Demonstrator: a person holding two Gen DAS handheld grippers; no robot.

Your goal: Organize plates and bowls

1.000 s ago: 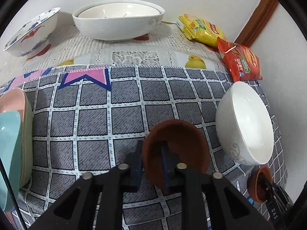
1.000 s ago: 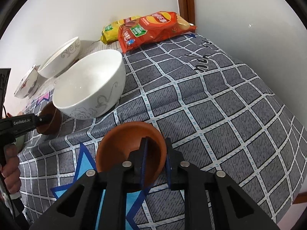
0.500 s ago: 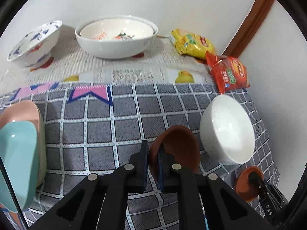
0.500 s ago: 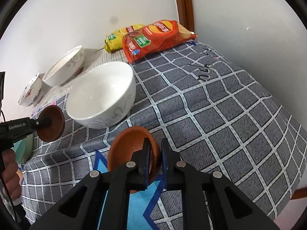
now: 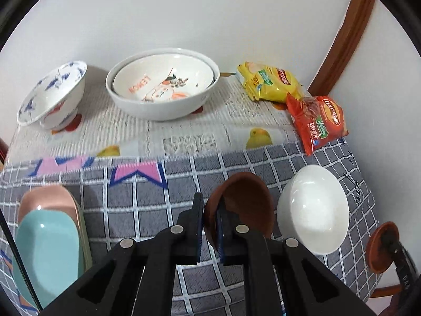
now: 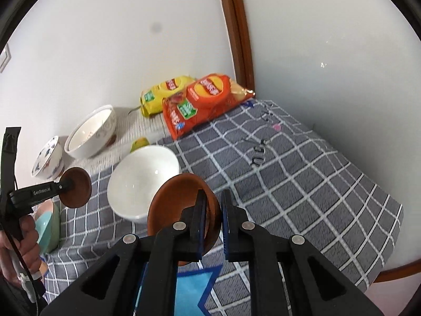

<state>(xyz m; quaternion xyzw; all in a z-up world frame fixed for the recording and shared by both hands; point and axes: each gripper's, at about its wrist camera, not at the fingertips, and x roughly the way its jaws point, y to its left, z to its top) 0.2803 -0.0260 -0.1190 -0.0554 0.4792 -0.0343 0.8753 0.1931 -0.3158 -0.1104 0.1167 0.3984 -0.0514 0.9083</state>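
My left gripper (image 5: 210, 221) is shut on the rim of a small brown bowl (image 5: 244, 205), held tilted above the checked cloth; it also shows in the right wrist view (image 6: 76, 191). My right gripper (image 6: 213, 216) is shut on the rim of a second brown bowl (image 6: 179, 197), also lifted; it also shows in the left wrist view (image 5: 381, 247). A plain white bowl (image 5: 313, 208) stands on the cloth between them. Two nested large white bowls (image 5: 163, 89) and a blue-patterned bowl (image 5: 52, 94) stand at the back. Stacked teal and pink plates (image 5: 47, 237) lie at the left.
A yellow snack bag (image 5: 268, 81) and a red snack bag (image 5: 318, 121) lie at the back right near a wooden door frame (image 5: 339, 36). The wall closes the back and right. The table edge (image 6: 394, 237) drops off at the right front.
Both grippers have lifted their brown bowls off the cloth and pulled up and back; the table and other bowls look farther away. The white bowl has not moved.
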